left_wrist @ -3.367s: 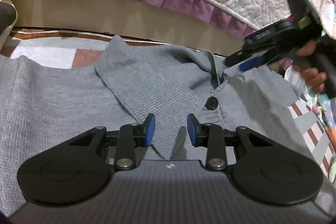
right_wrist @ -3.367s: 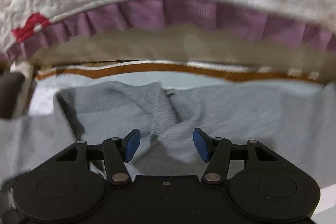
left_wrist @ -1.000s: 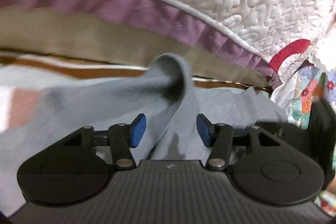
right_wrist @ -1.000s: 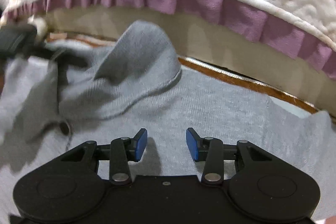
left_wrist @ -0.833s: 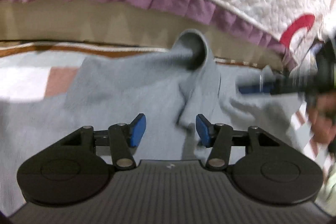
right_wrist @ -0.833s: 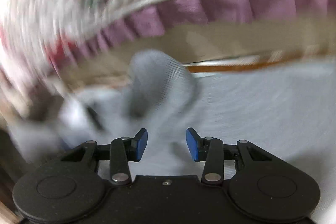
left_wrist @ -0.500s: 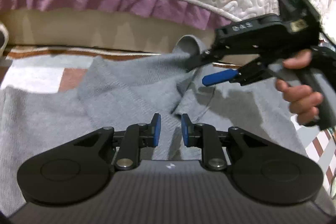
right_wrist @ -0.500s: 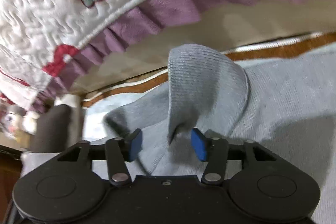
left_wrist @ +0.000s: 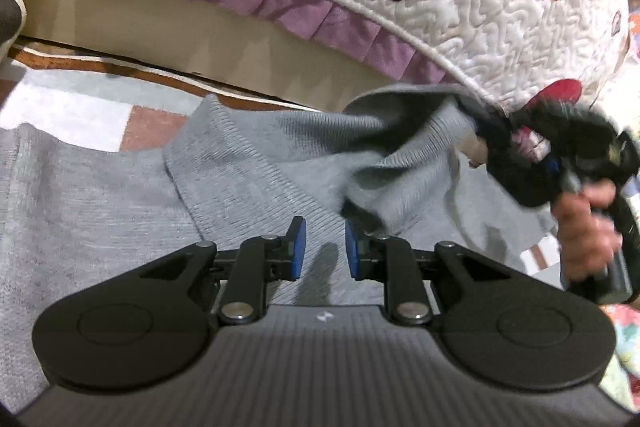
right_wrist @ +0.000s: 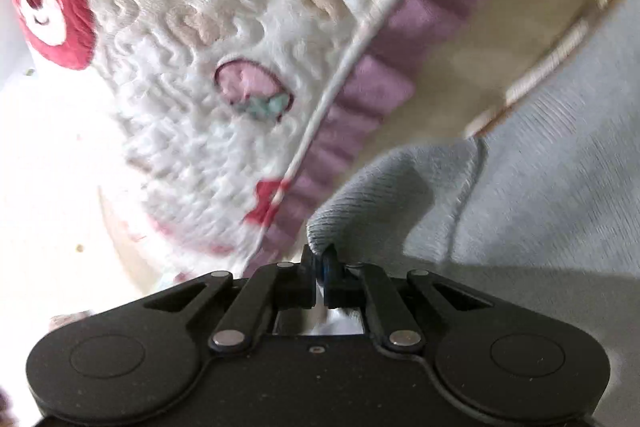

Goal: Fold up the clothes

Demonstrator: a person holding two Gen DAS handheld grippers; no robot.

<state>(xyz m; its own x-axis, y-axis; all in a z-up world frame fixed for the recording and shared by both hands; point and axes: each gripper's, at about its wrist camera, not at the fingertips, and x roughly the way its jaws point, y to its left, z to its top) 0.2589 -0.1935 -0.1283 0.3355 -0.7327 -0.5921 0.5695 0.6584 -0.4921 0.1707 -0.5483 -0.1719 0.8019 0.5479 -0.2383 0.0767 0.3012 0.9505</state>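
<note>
Half a second earlier the right gripper (right_wrist: 319, 263) had stood open around the raised collar (left_wrist: 416, 131) of the grey knit sweater (left_wrist: 100, 195); at this moment it was clenched on that collar's edge, the ribbed cloth bunched between its pads and pulled up and sideways. The view behind it had rolled hard, so the quilted bedspread (right_wrist: 224, 39) with its purple frill ran steeply across the picture instead of arching overhead. The left gripper (left_wrist: 322, 251), wide apart a second before, stood narrowed to a small gap with nothing pinched; its blue pads (left_wrist: 298, 247) hovered over the flat left collar wing.

The sweater lay spread on a patterned rug (left_wrist: 68, 107) beside the bed.

Only the left wrist view showed the person's hand (left_wrist: 588, 227) on the right gripper's handle, blurred, with the collar stretched towards it, and the rest of the sweater lying flat. Only the right wrist view showed the grip itself up close, plus a red bear patch (right_wrist: 44, 3) on the quilt and a pink strawberry motif (right_wrist: 252, 91). Whether the left pads touched the cloth under them could not be told.
</note>
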